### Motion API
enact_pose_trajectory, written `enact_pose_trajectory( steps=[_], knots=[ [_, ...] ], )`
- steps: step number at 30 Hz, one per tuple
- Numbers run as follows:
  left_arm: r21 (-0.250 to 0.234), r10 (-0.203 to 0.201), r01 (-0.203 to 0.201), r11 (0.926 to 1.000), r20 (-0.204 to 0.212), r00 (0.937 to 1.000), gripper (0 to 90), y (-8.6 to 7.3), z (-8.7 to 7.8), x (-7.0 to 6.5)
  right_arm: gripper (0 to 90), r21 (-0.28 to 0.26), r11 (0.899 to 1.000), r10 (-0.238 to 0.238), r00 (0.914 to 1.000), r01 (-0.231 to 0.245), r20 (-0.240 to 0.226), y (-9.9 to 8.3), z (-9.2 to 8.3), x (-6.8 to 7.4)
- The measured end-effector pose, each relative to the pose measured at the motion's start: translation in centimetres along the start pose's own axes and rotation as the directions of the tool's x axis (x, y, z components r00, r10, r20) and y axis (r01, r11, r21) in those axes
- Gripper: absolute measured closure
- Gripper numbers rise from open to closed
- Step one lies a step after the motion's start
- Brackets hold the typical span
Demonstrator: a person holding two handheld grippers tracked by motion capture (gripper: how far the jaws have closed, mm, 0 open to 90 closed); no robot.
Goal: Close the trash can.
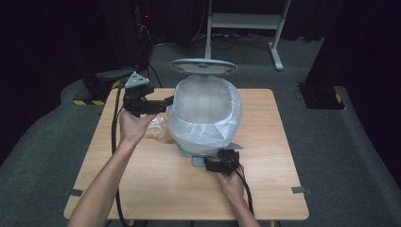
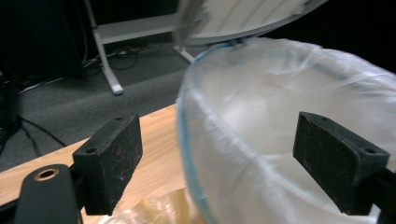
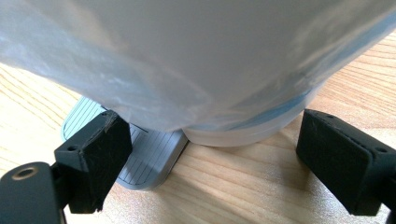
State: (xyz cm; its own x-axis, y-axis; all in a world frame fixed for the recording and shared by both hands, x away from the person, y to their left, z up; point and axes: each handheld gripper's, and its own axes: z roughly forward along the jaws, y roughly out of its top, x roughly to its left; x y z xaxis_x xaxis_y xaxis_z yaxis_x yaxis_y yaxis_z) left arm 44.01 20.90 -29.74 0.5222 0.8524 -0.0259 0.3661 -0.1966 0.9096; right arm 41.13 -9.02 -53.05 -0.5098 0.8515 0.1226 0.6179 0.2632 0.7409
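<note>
Left claw at lined bin rim; right claw by its pedal.

White bin liner, ribbed grey pedal, pale wood-grain table, black pads.

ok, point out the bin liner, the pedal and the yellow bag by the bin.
bin liner (image 1: 203, 111): high view, on the white film inside the bin's opening.
pedal (image 3: 144, 158): right gripper view, on its ribbed grey top.
yellow bag (image 1: 157, 128): high view, on the crumpled plastic left of the bin.
</note>
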Motion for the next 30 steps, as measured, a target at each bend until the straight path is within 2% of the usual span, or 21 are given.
enact_pose_trajectory(
  steps=[7, 14, 24, 27, 30],
  knots=[
    [-0.002, -0.044, 0.044, 0.999, -0.042, 0.9981, 16.8, -2.7, -0.3, 2.2, 10.2, 0.0, 1.0, 0.0, 1.0, 0.0, 0.0, 0.0, 0.0, 0.0],
    [0.021, -0.088, 0.089, 0.9958, -0.067, 0.9939, 16.9, -5.6, 0.5, 3.7, 10.2, 0.0, 1.0, 0.0, 1.0, 0.0, 0.0, 0.0, 0.0, 0.0],
    [0.071, -0.082, 0.089, 0.9935, -0.092, 0.9923, 20.0, -9.1, 2.2, 4.3, 10.2, 0.0, 1.0, 0.001, 1.0, -0.001, 0.001, 0.0, 0.0, 0.0],
    [0.089, -0.081, 0.089, 0.992, -0.09, 0.9926, 20.1, -10.0, 2.9, 4.2, 10.2, -0.001, 1.0, 0.0, 1.0, 0.0, 0.001, 0.0, 0.0, 0.0],
    [0.104, -0.097, 0.104, 0.9891, -0.071, 0.9927, 20.1, -10.9, 3.8, 4.1, 10.2, -0.001, 1.0, 0.001, 1.0, -0.001, 0.001, 0.0, 0.0, 0.0]
  ],
)
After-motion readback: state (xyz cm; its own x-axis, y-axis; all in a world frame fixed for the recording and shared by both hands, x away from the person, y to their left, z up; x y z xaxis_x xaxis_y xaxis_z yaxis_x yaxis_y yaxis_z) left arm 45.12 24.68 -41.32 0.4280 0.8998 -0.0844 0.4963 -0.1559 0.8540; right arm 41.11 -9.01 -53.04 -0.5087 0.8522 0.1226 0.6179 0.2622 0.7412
